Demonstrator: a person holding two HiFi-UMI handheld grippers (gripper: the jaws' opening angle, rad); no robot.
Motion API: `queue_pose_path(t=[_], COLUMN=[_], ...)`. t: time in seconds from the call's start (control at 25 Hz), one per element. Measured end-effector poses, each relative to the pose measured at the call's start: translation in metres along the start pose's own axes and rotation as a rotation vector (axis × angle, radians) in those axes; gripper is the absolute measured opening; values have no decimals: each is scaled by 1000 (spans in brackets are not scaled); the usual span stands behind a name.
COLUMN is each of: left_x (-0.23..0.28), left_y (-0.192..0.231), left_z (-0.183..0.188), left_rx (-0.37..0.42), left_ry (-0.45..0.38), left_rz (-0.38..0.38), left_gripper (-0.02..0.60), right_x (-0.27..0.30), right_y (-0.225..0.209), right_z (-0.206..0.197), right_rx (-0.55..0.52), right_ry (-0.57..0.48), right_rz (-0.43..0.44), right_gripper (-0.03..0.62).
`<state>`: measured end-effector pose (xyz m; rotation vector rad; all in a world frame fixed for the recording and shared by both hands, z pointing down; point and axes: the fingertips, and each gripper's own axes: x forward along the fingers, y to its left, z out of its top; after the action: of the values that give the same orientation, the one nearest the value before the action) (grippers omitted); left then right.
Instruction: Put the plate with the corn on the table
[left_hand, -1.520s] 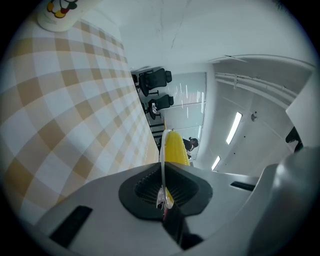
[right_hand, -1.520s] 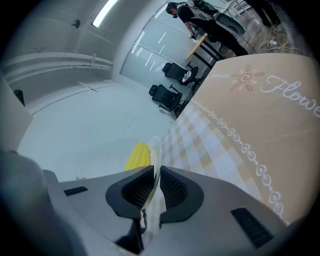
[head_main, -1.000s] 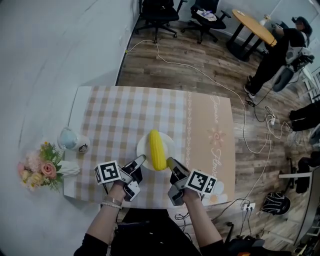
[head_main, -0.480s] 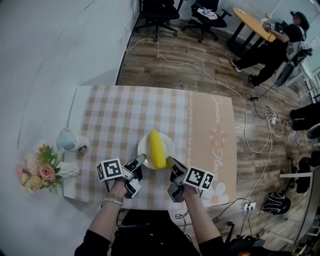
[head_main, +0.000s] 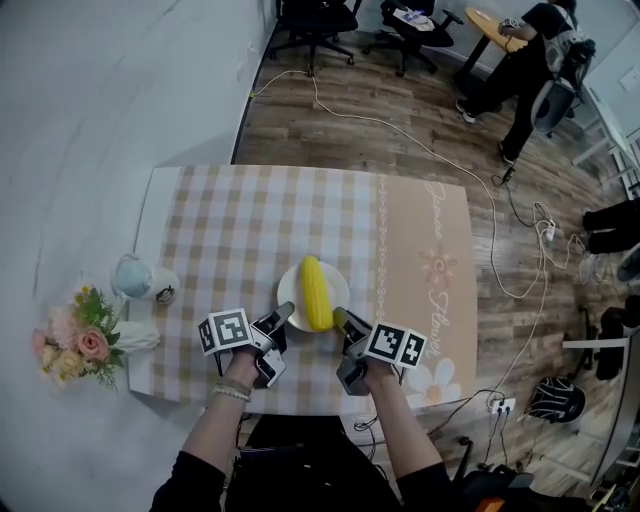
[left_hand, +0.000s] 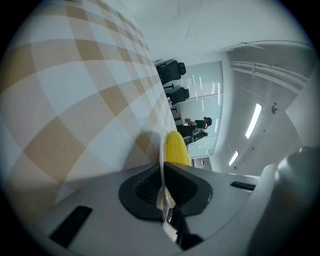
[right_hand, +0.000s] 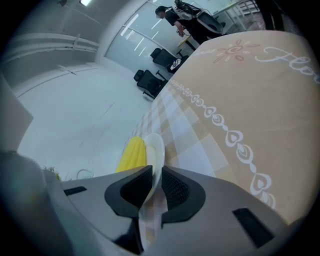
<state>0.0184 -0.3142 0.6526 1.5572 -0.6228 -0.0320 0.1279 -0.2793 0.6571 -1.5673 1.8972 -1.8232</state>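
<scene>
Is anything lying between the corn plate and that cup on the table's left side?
No. In the head view, only bare checked tablecloth lies between the plate and the cup.

Yellow corn (head_main: 315, 292) on a white plate (head_main: 288, 290); tablecloth (head_main: 230, 230) checked tan and white, plain peach toward frame right; pink flowers (head_main: 85, 340) lower left.

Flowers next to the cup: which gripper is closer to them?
Left. The left gripper is shut on the plate rim on the side of the flowers; the right gripper, jaws just opening around the opposite rim, is past the plate.
</scene>
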Motion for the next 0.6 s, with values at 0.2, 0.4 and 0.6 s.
queue_pose_path(t=[0.2, 0.4, 0.6], left_x=[0, 1, 1], left_y=[5, 5, 9], left_z=[-2, -1, 1], left_rx=[19, 4, -13], left_ry=[13, 11, 21], left_rz=[21, 32, 58], left_gripper=[21, 21, 21], right_x=[3, 4, 7], right_y=[-6, -7, -7], right_z=[-5, -5, -5], right_rx=[-19, -16, -18], right_ry=[33, 40, 45], right_rz=[-47, -76, -87], right_gripper=[92, 97, 97])
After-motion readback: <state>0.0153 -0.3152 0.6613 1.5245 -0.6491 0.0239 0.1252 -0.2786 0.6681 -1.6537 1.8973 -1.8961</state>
